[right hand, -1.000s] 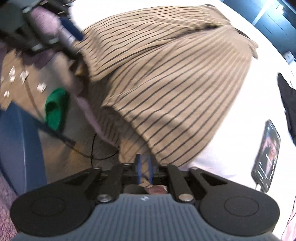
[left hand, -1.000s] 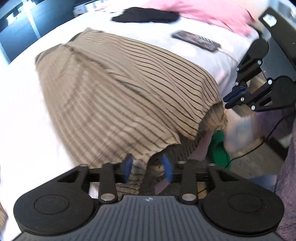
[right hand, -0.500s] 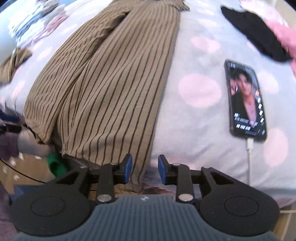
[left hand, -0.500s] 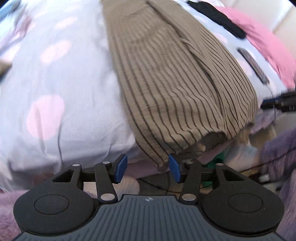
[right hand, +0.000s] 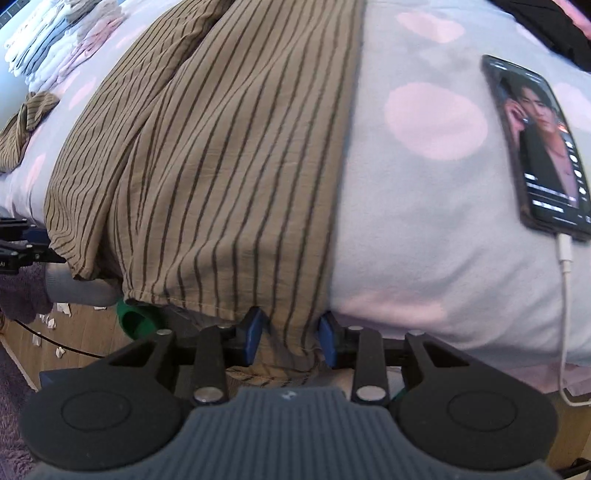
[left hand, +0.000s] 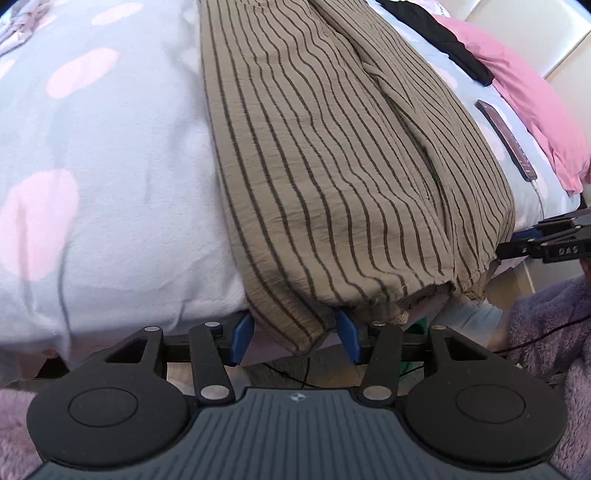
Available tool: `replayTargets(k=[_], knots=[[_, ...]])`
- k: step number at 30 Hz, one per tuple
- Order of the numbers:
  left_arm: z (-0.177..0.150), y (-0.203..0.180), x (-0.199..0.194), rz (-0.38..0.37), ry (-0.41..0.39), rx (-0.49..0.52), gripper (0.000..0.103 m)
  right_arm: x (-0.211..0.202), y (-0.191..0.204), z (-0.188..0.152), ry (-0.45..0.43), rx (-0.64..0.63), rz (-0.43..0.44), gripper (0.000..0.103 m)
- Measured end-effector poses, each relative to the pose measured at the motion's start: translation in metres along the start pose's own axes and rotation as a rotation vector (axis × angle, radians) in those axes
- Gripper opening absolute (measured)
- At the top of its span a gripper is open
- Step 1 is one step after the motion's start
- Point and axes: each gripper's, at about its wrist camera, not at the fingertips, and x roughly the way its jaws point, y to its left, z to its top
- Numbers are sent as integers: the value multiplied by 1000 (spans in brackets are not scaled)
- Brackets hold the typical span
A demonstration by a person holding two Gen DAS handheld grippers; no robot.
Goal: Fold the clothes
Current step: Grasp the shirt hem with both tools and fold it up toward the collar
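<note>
Both tools, left tool and right tool, have released the striped garment.

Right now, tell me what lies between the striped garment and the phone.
Only bare bedsheet, pale with pink dots, separates the striped garment from the phone. The right wrist view shows it best.

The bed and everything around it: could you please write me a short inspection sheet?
Surface: bed, pale sheet with pink dots.
Job's things: striped garment lies lengthwise, its hem hanging over the near edge.
Clutter: phone screen lit; black garment; pink cloth; folded stack.
Grippers: left tool and right tool both open, hem corners hanging between the fingers.
Cables: white charging cable plugged into the phone.
Surroundings: wooden floor with paper scraps, green object.
</note>
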Motion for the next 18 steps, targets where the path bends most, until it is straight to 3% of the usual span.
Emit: replayTargets(k=[1, 2, 3, 5, 7, 12, 18], knots=[[0, 0, 2, -5, 1, -1, 45, 2, 2, 1, 2, -4, 4, 32], [0, 0, 3, -7, 1, 1, 42, 4, 4, 2, 5, -8, 9, 19], [0, 0, 3, -8, -1, 1, 34, 6, 6, 3, 7, -11, 13, 13], [0, 2, 3, -13, 1, -1, 26, 7, 8, 4, 12, -16, 22, 7], [1, 2, 4, -23, 14, 11, 10, 6, 9, 4, 17, -20, 29, 5], [9, -5, 1, -24, 123, 158, 3, -6, 9, 7, 46, -71, 32, 4], [23, 0, -22, -136, 176, 188, 1, -32, 10, 13, 44, -94, 122, 4]])
